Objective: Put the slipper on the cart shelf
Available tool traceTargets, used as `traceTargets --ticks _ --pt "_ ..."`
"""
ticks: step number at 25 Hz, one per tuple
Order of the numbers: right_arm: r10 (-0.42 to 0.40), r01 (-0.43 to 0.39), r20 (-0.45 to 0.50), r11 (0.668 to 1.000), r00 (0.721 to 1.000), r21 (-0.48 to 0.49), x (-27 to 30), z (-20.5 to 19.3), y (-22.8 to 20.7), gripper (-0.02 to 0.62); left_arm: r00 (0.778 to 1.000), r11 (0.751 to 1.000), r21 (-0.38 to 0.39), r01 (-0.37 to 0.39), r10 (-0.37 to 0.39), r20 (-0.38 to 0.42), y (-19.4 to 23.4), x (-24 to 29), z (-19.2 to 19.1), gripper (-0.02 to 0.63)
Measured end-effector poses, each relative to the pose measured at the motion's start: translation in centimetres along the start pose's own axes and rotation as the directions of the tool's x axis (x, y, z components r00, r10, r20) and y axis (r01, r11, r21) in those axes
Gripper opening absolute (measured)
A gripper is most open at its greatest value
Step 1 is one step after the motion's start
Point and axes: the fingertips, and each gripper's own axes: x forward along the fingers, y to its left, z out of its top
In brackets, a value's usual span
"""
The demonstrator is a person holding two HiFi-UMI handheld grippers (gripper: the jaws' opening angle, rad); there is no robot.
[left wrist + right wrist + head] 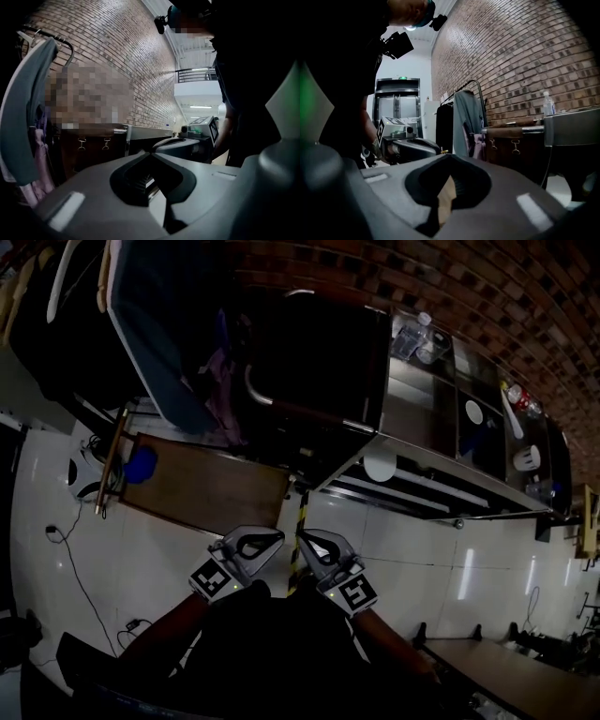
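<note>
My two grippers hang side by side low in the head view, over the white floor. The left gripper (273, 538) is shut, its tips meeting with nothing between them, as the left gripper view (151, 153) also shows. The right gripper (306, 538) is shut and empty too (449, 156). A steel cart (419, 413) with shelves stands ahead to the right, apart from both grippers. A blue rounded thing (141, 464), possibly the slipper, lies on a low wooden stand (208, 489) to the left; the dim light keeps me from telling for sure.
A clothes rack with hanging garments (159, 329) stands at the back left, along a brick wall (487, 306). Bottles (422, 334) and white dishes (527, 457) sit on the cart. A white plate (380, 465) rests on its lower shelf. Cables (75, 568) trail across the floor at left.
</note>
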Motion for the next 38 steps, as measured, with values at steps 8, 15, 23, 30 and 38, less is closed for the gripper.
traceTargets --ticks 8,15,23,30,38 --pt "-0.07 0.07 -0.006 0.996 0.998 0.053 8.6 1.3 6.3 0.0 0.997 0.997 -0.029 0.076 -0.075 0.028 4.9 -8.8 -0.2 0.003" --pt "-0.128 0.128 -0.01 0.989 0.992 0.07 11.9 1.4 8.6 0.0 0.995 0.995 -0.018 0.096 -0.095 0.013 7.8 -13.9 -1.2 0.003" --pt "-0.067 0.068 -0.025 0.997 0.997 0.02 11.9 1.5 10.1 0.0 0.998 0.999 0.01 0.051 -0.051 0.037 7.0 -14.5 -0.1 0.003" --pt "-0.005 0.005 0.013 1.0 1.0 0.026 10.3 1.7 10.7 0.0 1.0 0.999 0.047 -0.012 0.012 0.001 5.9 -14.6 0.2 0.003" --pt "0.035 -0.035 0.019 0.999 0.999 0.022 10.8 2.1 11.6 0.0 0.999 0.998 0.058 -0.018 0.02 -0.037 5.9 -15.7 0.0 0.002"
